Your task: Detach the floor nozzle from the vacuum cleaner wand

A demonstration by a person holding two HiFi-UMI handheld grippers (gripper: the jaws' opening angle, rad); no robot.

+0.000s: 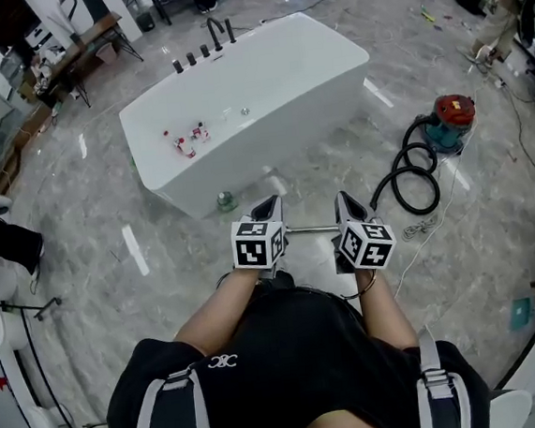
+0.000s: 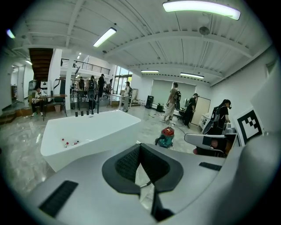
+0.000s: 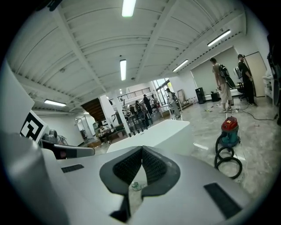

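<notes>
Left gripper (image 1: 268, 203) and right gripper (image 1: 345, 199), jaws together, hang above the wand (image 1: 311, 229).

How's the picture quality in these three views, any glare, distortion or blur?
Head view: sharp, evenly lit, white glare streaks on the glossy grey marble floor. Left gripper view: heavy fisheye bending, black corners, the long ceiling strip light blown out. Right gripper view: same fisheye and dark corners; the red-and-teal canister vacuum is crisp.
</notes>
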